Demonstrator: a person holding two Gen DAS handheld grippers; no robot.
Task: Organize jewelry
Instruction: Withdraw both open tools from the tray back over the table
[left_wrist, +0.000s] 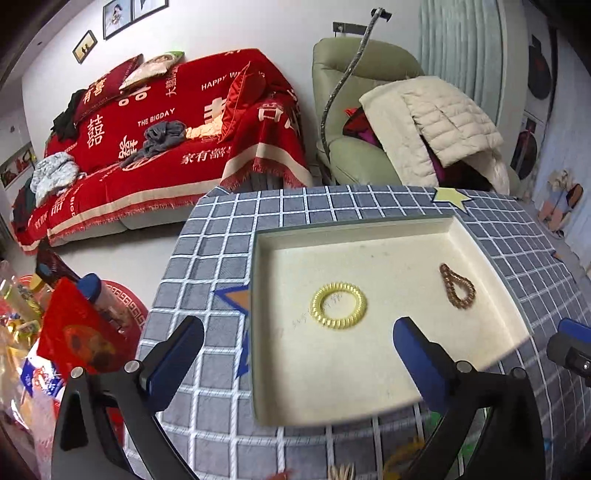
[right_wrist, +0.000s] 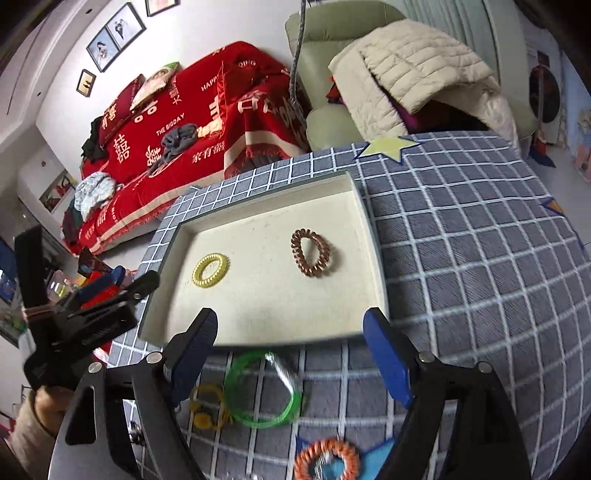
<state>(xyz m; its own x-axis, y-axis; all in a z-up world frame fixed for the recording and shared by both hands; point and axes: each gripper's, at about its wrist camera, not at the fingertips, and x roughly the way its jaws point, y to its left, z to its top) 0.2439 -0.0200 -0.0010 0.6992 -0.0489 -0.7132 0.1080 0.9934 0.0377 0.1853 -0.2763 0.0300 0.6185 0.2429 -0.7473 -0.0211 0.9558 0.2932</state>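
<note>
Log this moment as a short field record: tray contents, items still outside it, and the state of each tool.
tray: cream, shallow, on checked cloth
in tray: yellow coil ring; brown coil ring, apart
outside tray: green bangle, yellow piece, orange coil ring
left tool: open, empty
right tool: open, empty

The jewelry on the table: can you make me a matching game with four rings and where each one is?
Things:
1. yellow coil ring
2. brown coil ring
3. green bangle
4. orange coil ring

Places:
A. on the cloth, just outside the tray's near rim
B. in the tray, left part
C. on the cloth, nearest the camera
D. in the tray, right part

Pairs: 1-B, 2-D, 3-A, 4-C
</note>
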